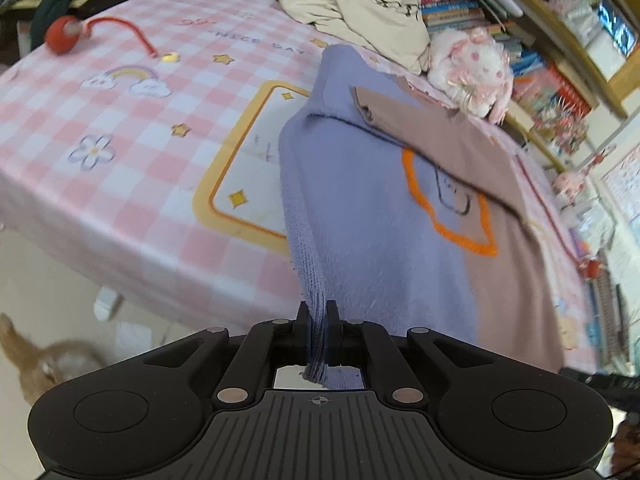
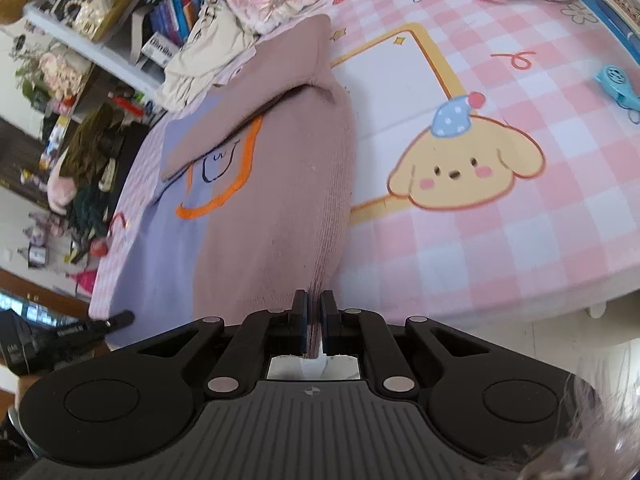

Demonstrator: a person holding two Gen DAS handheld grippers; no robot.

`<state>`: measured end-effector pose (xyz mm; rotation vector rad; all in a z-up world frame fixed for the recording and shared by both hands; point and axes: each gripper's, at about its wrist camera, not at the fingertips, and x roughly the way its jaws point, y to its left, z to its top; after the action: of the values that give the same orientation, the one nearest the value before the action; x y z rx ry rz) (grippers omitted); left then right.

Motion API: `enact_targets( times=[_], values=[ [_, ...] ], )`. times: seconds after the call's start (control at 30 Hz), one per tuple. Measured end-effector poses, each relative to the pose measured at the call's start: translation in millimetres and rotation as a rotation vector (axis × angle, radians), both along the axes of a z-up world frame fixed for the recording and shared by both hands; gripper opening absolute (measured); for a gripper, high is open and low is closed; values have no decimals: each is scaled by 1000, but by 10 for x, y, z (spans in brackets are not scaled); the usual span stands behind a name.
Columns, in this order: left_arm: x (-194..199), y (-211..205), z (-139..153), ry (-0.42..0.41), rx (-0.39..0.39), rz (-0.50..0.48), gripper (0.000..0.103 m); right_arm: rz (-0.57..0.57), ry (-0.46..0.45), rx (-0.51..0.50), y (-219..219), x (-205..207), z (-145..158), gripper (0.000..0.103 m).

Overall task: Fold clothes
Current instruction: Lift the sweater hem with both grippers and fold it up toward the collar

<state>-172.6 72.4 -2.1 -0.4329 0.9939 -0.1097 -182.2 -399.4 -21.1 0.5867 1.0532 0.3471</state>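
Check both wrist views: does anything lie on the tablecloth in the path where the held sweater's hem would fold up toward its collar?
Nothing visible does. Both claws, left and right, grip the sweater hem; only its own folded sleeve lies ahead.

Two close wrist views, both over the sweater [image 1: 360, 200].

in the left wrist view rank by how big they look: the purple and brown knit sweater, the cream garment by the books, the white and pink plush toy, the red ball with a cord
1. Purple and brown knit sweater, though it is nearest the camera.
2. Cream garment.
3. White and pink plush toy.
4. Red ball with a cord.
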Motion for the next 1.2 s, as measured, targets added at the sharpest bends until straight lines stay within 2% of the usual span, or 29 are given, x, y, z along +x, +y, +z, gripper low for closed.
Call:
enact_targets(
  times=[0.2,0.43,0.5,0.53,0.6,0.7,0.73,0.77,0.8,0.93,1.1,1.2],
  values=[
    [-171,125,49,-6,-113,64,4,43,-4,21,-110,-176,99,3],
    [-50,210,173,-117,-309,136,4,-76,-65,232,-276,-56,269,2],
    [60,178,259,-136,-289,108,4,-97,-91,256,-313,30,336,2],
    [119,147,293,-137,-259,79,4,-90,-102,236,-310,69,367,2],
    [191,107,304,-122,-226,45,4,-48,-85,143,-246,135,387,4],
    [192,84,265,-115,-220,39,4,40,-41,-2,-88,147,306,9],
    [192,76,252,-113,-218,37,4,58,-25,-20,-51,134,253,13],
    [189,78,225,-107,-221,40,4,67,-6,-28,-17,119,193,27],
    [185,95,198,-98,-222,42,4,75,14,-36,16,105,134,33],
    [133,163,166,-72,-197,41,4,84,95,-30,109,22,-33,38],
    [65,219,105,-53,-172,51,4,2,172,49,33,49,-197,41],
    [46,257,29,-33,-178,80,4,-47,215,103,-16,66,-294,38]
  ],
)
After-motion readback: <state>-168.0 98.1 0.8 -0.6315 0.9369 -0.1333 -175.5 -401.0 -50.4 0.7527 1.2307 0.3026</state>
